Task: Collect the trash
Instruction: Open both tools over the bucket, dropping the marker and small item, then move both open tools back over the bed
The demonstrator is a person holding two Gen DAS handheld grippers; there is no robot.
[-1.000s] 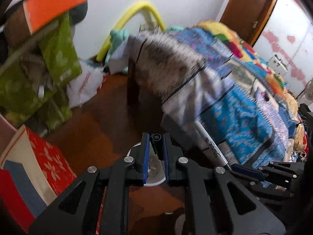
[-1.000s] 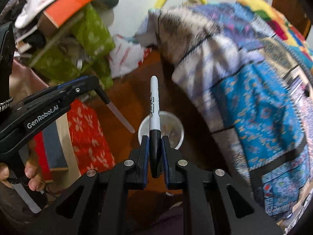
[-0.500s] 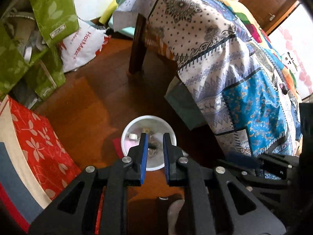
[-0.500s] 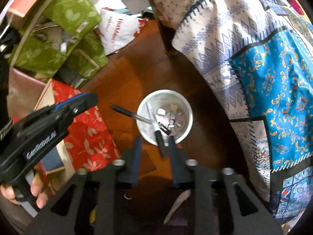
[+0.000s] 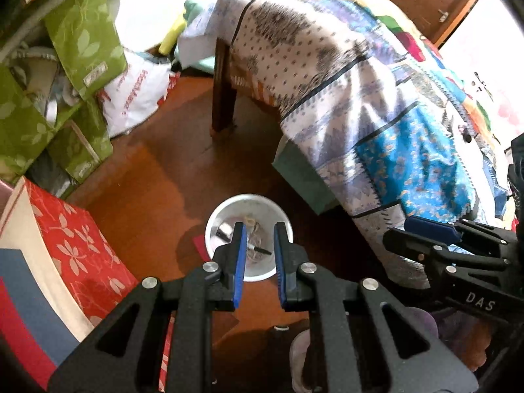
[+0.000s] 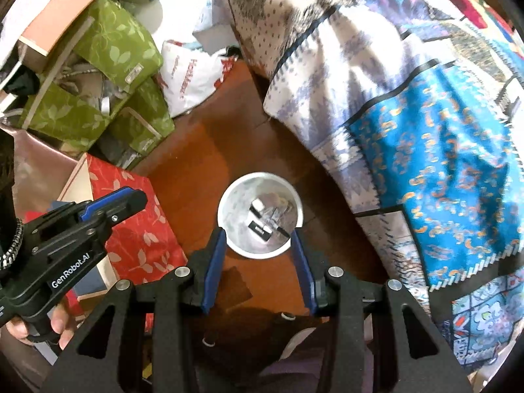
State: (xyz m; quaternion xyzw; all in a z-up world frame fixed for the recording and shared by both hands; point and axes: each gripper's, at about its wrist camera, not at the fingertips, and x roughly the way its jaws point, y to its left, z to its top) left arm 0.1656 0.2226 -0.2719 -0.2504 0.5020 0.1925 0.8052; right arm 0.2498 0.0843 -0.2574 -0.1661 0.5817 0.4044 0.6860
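A white bin (image 5: 214, 226) (image 6: 231, 196) stands on the brown wooden floor, holding small scraps and a black-tipped marker (image 6: 282, 231) (image 5: 260, 249). My right gripper (image 6: 258, 232) hangs above the bin's near rim, open, with nothing between its blue pads. My left gripper (image 5: 258, 226) also points down into the bin; its jaws stand a narrow gap apart and hold nothing. Each gripper shows in the other's view: the left (image 6: 131, 196) over a red box, the right (image 5: 412, 229) beside the quilt.
A bed under a patchwork quilt (image 5: 376, 104) (image 6: 409, 114) fills the right, with a dark bed leg (image 5: 222, 98) and a green box (image 5: 301, 177) beneath. A red floral box (image 5: 75, 242) (image 6: 140, 229), green bags (image 6: 108, 65) and a white plastic bag (image 5: 134, 98) crowd the left.
My right gripper opened and let the marker drop into the bin. The thin stick left my left gripper too. Both grippers tilted down and sank toward the bin.
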